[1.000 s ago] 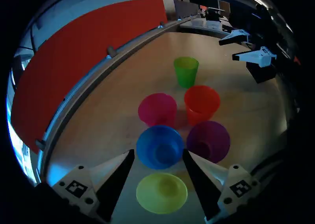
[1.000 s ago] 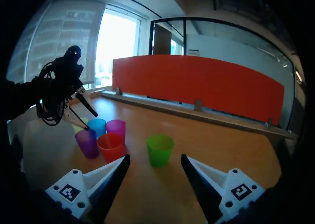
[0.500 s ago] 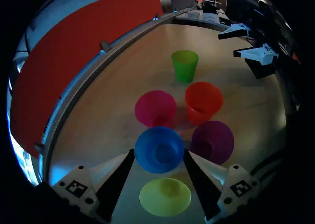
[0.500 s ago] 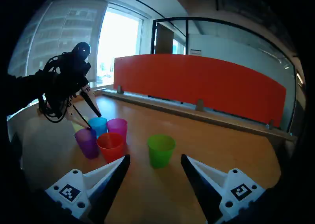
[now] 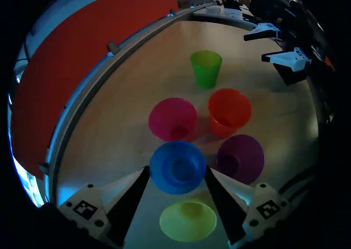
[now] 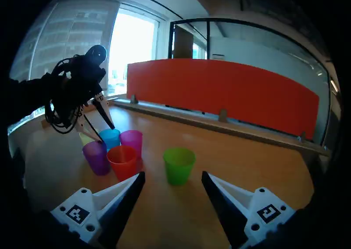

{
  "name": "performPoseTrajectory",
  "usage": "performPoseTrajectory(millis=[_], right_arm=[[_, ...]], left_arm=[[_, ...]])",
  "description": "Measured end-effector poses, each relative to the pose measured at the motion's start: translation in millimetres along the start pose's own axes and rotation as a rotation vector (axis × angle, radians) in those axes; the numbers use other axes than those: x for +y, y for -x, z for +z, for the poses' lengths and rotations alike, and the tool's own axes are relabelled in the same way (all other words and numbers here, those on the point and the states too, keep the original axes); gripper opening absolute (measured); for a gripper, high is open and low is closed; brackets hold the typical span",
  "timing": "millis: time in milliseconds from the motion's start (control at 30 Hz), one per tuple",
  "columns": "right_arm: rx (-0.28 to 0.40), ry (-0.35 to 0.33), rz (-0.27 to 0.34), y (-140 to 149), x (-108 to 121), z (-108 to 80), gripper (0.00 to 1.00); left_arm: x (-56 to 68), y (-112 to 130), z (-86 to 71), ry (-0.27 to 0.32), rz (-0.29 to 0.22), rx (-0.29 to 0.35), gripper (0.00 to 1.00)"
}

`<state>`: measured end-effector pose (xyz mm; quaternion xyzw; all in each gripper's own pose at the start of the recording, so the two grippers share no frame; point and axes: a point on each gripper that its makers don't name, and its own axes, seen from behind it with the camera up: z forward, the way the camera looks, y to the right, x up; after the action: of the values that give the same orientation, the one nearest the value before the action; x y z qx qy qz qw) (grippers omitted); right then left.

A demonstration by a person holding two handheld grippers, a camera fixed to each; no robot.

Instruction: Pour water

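On the wooden table (image 5: 118,117), the blue cup (image 5: 177,166) stands upright between the two fingers of my left gripper (image 5: 177,171). These tongs are spread wide and pinch nothing. Their tips lie just beside the rim of the blue cup, one at each side; if they touch it, I cannot tell.

Far to the left of the blue cup runs the long red partition (image 5: 66,73), along the table edge. Just behind the blue cup, a little to the left, stands the pink cup (image 5: 172,119); in front of the blue cup, nearest to me, is the yellow cup (image 5: 188,220); well behind the blue cup, apart from the others, is the green cup (image 5: 205,68); behind the blue cup to the right is the orange cup (image 5: 229,112); just to the right of the blue cup is the purple cup (image 5: 240,158).

Far behind the blue cup and to the right hangs my right gripper (image 5: 253,48) above the table; its fingers are also spread apart and hold nothing. All six cups stand with the open side up; if any of them has water inside, I cannot tell.
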<state>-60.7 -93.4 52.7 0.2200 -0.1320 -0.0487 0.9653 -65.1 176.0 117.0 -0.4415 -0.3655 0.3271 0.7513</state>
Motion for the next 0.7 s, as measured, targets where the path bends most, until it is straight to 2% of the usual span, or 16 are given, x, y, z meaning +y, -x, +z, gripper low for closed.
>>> performPoseTrajectory(millis=[700], right_arm=[[-0.013, -0.011, -0.008, 5.8, -1.5, 6.3, 1.0]], left_arm=[[-5.6, -3.5, 8.8, 0.013, 0.027, -0.044, 0.91]])
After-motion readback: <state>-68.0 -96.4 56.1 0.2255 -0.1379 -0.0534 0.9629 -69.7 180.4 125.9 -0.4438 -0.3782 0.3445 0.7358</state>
